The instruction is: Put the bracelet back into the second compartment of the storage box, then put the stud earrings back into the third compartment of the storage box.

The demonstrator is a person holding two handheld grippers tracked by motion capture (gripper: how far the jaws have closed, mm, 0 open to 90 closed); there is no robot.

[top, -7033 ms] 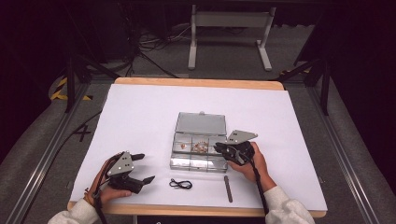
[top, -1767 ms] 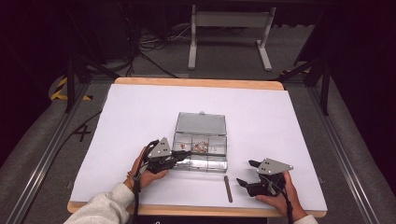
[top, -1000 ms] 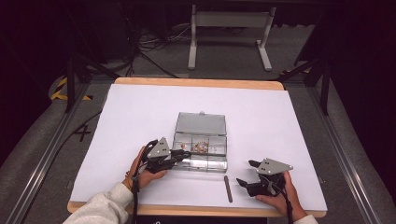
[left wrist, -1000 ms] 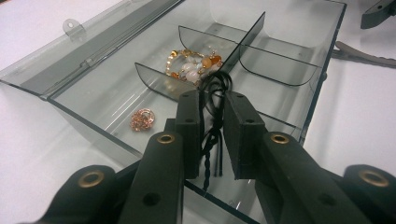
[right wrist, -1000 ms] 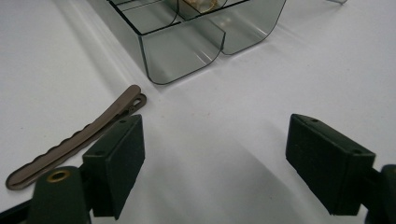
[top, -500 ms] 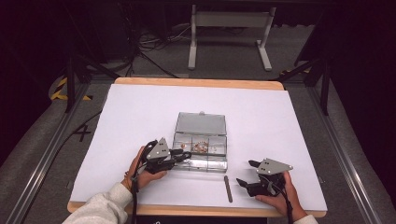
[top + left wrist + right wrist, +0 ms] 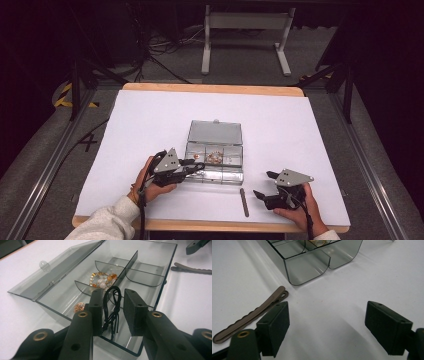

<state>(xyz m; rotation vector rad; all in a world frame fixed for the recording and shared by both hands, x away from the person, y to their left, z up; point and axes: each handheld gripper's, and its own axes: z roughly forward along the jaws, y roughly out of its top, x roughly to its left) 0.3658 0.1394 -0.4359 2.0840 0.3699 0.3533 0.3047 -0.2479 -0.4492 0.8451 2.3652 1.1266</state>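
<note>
High view: left gripper (image 7: 192,167) at the clear box (image 7: 215,157), near where it was a second ago, right gripper (image 7: 263,185) parked beside the hair clip (image 7: 243,202) as before. Left gripper view: fingers (image 7: 96,306) just been opening, narrow gap, black cord (image 7: 112,312) hanging loose between them over a front compartment. Right gripper view: fingers (image 7: 274,327) spread wide above the bare surface (image 7: 324,315).

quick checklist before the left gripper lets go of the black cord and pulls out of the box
1. Black cord hangs over a compartment of the clear box: ok.
2. Left gripper fingers off the cord; they have just been opening: cannot tell, it may still touch one.
3. Lid lies fully open: ok.
4. Beaded bracelet sits in a separate compartment: ok.
5. Right gripper open, apart from the box: ok.
6. Hair clip still on the table: not ok.
</note>
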